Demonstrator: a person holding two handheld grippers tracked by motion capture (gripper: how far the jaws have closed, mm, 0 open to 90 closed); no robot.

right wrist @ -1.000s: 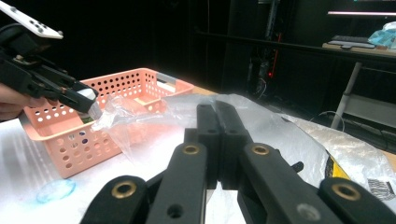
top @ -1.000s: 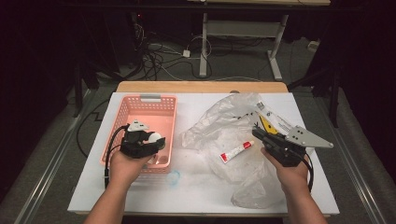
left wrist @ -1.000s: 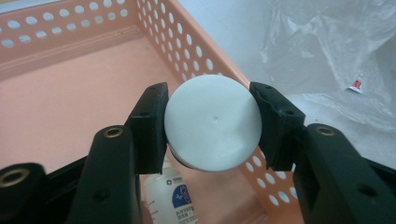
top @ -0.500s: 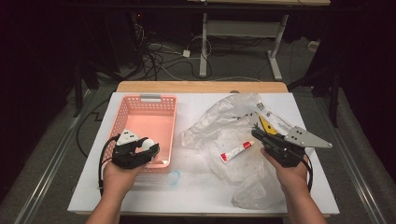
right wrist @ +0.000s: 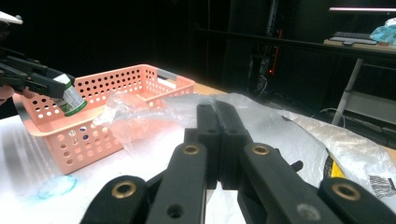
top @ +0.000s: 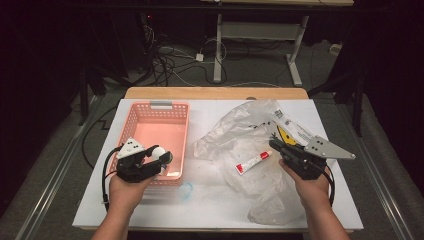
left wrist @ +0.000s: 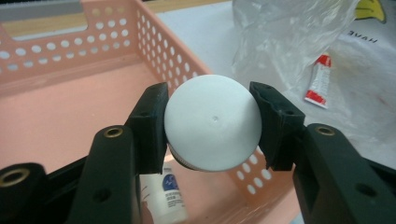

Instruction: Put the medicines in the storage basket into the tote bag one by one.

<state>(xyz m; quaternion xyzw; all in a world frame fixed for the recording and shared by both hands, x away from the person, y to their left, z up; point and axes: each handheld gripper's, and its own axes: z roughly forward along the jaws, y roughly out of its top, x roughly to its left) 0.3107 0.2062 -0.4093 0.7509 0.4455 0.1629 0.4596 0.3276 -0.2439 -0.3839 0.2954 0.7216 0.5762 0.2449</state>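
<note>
My left gripper (top: 161, 156) is shut on a small white bottle (top: 158, 151) and holds it over the near right corner of the pink basket (top: 155, 112). In the left gripper view the bottle's round white end (left wrist: 212, 122) fills the gap between both jaws, and its labelled body hangs below, inside the basket (left wrist: 56, 60). My right gripper (top: 274, 144) is shut with nothing in it, above a crumpled clear plastic bag (top: 235, 130). A red and white tube (top: 253, 162) lies on the bag, just left of that gripper. From the right gripper view the bottle (right wrist: 70, 95) hangs tilted over the basket (right wrist: 116, 79).
A small bluish clear ring (top: 185, 190) lies on the white tabletop just in front of the basket. The bag carries a yellow mark (top: 284, 135) and a barcode label (top: 290, 125). Cables and desk legs lie beyond the table's far wooden edge (top: 215, 93).
My left gripper has drawn back toward the near edge of the basket with the bottle still in it, then held still. The right gripper has not moved.
</note>
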